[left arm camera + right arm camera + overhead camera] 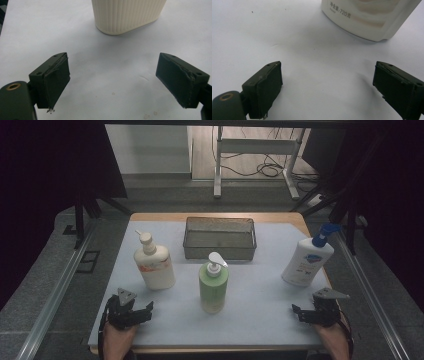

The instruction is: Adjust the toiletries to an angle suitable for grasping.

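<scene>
A: Report the left side.

B: The left gripper (pixel 146 309) rests at the near left corner of the white mat (pixel 260 320). Its jaws stand wide apart with nothing between them. Just beyond it stands the cream pump bottle (pixel 154 265), upright; in the left gripper view its ribbed base (pixel 127 15) sits ahead of the jaws, apart from them.

A: Centre of the mat?

B: The green pump bottle (pixel 214 287) stands upright near the middle. Behind it, at the far edge, sits the wire basket (pixel 219 251).

A: Right side?

B: The white bottle with blue pump (pixel 306 261) stands tilted toward the right. The right gripper (pixel 296 312) rests at the near right corner, jaws spread, gripping nothing. In the right gripper view the bottle's base (pixel 367 20) lies ahead, clear of both jaws.
</scene>
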The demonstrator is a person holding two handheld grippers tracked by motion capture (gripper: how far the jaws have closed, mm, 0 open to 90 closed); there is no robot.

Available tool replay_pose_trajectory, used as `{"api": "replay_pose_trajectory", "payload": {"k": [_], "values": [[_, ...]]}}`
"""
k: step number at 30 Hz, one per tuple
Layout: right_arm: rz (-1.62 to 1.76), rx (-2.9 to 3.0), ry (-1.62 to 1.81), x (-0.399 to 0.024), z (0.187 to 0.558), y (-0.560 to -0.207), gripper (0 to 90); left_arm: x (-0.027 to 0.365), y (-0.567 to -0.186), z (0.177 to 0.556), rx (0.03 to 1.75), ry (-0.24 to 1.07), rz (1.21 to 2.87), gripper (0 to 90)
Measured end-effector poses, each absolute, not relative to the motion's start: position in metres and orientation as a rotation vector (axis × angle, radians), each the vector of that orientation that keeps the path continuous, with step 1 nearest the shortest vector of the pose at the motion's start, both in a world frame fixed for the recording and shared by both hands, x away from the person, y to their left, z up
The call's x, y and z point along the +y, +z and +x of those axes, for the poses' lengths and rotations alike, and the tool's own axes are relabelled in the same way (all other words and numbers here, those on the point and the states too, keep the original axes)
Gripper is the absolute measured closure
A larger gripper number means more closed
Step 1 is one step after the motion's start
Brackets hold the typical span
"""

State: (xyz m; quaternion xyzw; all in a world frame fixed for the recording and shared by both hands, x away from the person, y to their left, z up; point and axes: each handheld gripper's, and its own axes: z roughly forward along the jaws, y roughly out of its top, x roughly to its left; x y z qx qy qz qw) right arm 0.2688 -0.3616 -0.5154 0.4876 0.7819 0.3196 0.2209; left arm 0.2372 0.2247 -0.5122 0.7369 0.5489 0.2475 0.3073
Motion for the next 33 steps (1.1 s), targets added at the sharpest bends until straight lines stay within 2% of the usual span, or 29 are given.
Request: {"api": "replay_pose_trajectory", "payload": {"k": [33], "values": [[1.347,2.175,0.912,-0.363,0.269,-0.515,10.5,0.224,-0.523,0.244,1.451,0.584,2.007,11.9]]}}
